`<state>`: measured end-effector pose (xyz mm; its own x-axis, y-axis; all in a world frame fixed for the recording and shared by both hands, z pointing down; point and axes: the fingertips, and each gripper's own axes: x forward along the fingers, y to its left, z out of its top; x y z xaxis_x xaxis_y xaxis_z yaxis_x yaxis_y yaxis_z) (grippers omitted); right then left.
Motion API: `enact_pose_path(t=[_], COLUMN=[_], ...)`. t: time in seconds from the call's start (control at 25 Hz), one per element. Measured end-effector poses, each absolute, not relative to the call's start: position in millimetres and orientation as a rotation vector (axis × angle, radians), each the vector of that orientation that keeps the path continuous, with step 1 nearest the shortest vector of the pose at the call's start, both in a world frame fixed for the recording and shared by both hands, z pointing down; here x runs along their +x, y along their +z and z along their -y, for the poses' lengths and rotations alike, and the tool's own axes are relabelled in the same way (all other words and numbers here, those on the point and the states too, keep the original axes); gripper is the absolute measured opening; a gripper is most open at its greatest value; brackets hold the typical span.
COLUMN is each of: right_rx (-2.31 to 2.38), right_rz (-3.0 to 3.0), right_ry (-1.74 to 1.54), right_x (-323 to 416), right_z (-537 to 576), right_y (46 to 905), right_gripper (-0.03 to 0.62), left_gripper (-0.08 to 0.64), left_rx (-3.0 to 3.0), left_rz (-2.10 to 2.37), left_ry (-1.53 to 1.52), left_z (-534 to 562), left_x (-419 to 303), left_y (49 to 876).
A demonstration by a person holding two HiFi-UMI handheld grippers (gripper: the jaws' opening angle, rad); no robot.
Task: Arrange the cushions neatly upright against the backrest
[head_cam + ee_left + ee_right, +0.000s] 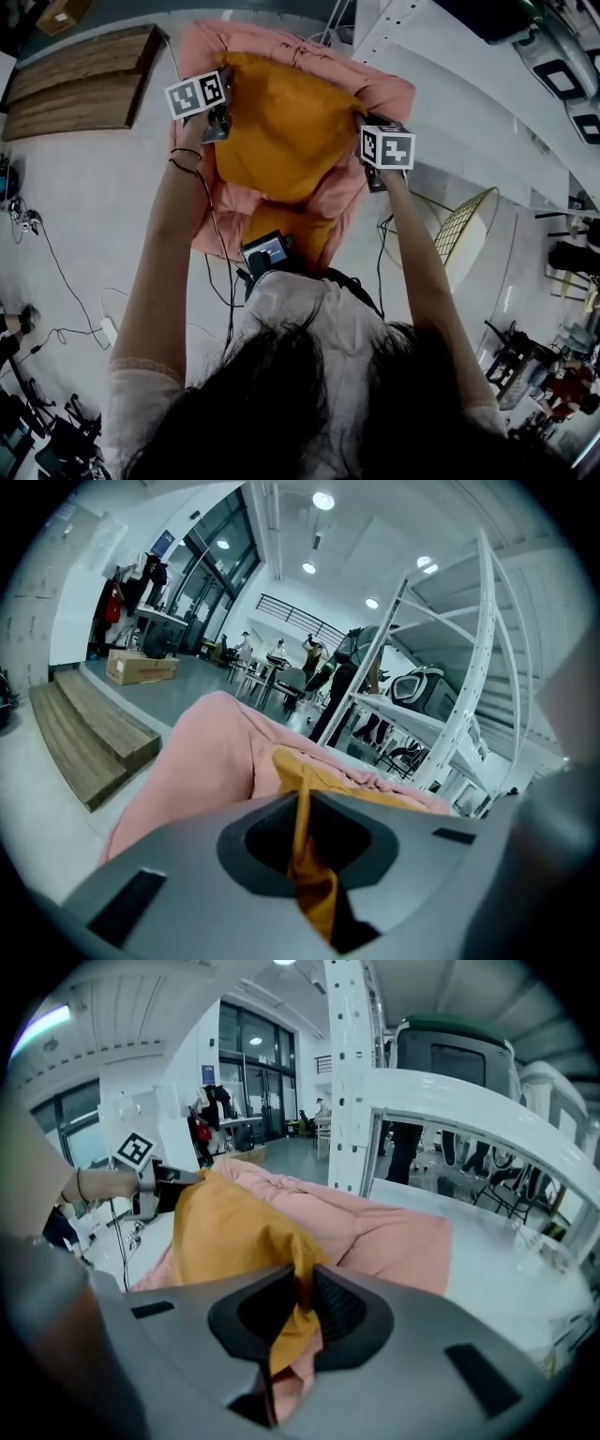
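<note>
Big soft orange fabric cushion [281,127] held over pink padded fabric seat [380,94]. Left gripper [218,124] pinches its left edge, right gripper [373,159] its right edge, 2 tight grips on cloth. Step: placing cushion at backrest. Next, likely: stand it upright, release; smaller orange cushion [298,232] lies nearer

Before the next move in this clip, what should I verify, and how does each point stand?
1. Left gripper shut on the large orange cushion's edge: ok.
2. Right gripper shut on its opposite edge: ok.
3. Cushion spread between both grippers, not bunched: ok.
4. Cushion over the pink sofa: ok.
5. Cushion leaning upright as the task wants: cannot tell.
6. Second orange cushion set upright: cannot tell.
</note>
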<state>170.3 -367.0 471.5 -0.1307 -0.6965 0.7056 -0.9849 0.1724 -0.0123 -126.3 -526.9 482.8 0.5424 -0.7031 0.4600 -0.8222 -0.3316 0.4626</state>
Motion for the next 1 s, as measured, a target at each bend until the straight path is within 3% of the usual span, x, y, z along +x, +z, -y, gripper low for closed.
enact_pose_path(t=[0.36,0.52,0.6,0.76,1.0], right_rx=[1.556,1.585,1.564,1.566,1.531], right_rz=[1.846,1.839,1.863,1.939,2.063], right_ry=[0.658,0.557,0.508,0.572,0.667], right_x=[187,185,184,190,181], right_z=[382,381,378,365,323], right_y=[494,483,475,468,467], right_gripper=[0.060,0.064,0.097,0.164,0.173], left_gripper=[0.051,0.051,0.056,0.181,0.193], left_rx=[2.097,2.098,2.126,2.183,2.321], left_rz=[1.291,1.279,1.268,1.286,1.167], left_ry=[0.333,0.229,0.128,0.043,0.240], left_z=[553,554,554,540,469], left_x=[-106,-106,-111,-127,-134], left_y=[508,505,494,477,484])
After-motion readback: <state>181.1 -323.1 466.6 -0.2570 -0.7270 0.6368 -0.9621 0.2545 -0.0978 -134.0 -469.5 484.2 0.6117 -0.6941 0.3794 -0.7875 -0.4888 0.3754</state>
